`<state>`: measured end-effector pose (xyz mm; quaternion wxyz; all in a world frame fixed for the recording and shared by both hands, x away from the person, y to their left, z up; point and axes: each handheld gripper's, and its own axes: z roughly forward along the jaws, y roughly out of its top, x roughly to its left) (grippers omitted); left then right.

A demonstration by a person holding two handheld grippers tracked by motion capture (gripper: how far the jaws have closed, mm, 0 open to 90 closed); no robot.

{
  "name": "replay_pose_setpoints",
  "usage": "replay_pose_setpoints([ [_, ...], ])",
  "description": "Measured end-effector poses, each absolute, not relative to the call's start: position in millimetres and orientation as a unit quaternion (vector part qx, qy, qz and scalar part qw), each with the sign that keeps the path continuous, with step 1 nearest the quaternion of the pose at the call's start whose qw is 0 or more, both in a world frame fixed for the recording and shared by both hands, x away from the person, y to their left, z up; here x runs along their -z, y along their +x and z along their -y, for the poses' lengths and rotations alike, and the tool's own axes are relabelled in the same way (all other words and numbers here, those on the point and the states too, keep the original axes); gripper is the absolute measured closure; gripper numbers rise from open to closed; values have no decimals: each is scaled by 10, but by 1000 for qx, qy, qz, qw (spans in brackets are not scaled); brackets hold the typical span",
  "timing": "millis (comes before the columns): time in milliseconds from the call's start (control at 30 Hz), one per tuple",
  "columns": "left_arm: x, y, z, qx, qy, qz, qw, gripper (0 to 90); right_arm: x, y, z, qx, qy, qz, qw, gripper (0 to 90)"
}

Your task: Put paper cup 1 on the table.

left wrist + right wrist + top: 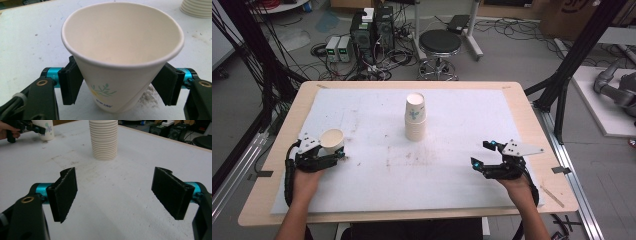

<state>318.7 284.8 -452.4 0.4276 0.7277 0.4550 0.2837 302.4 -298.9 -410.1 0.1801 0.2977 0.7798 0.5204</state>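
Your left gripper (117,87) clamps paper cup (122,55), frame centre; your right gripper (113,195) open; cup stack (103,138) top centre.

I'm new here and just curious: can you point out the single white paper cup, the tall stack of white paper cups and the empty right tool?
single white paper cup (110,82), left gripper view, printed side wall
tall stack of white paper cups (415,117), high view, side of stack
right tool (113,195), right gripper view, gap midway between fingertips

Cup (332,139) left — stack (415,118) apparently mid-table (512,107)

Lab: PC towers (372,30), floor cables (377,62), stool (439,50), alu. frame (572,65).
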Motion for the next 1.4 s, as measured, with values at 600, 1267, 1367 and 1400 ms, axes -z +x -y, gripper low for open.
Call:
replay_pose_setpoints([
  [600,4423,2751,-2946,-255,685,-515,447,168,4091,3019,3006,-518,299,-781,179,215],
  [1267,4075,2572,-2622,-286,625,-372,624,147,4094,3026,3007,-505,314,-781,193,214],
  [1367,4097,2625,-2483,-272,638,-357,626,147,4094,3025,3009,-503,317,-780,195,214],
  [1400,4107,2638,-2447,-272,643,-353,623,148,4097,3025,3009,-502,318,-781,194,214],
])
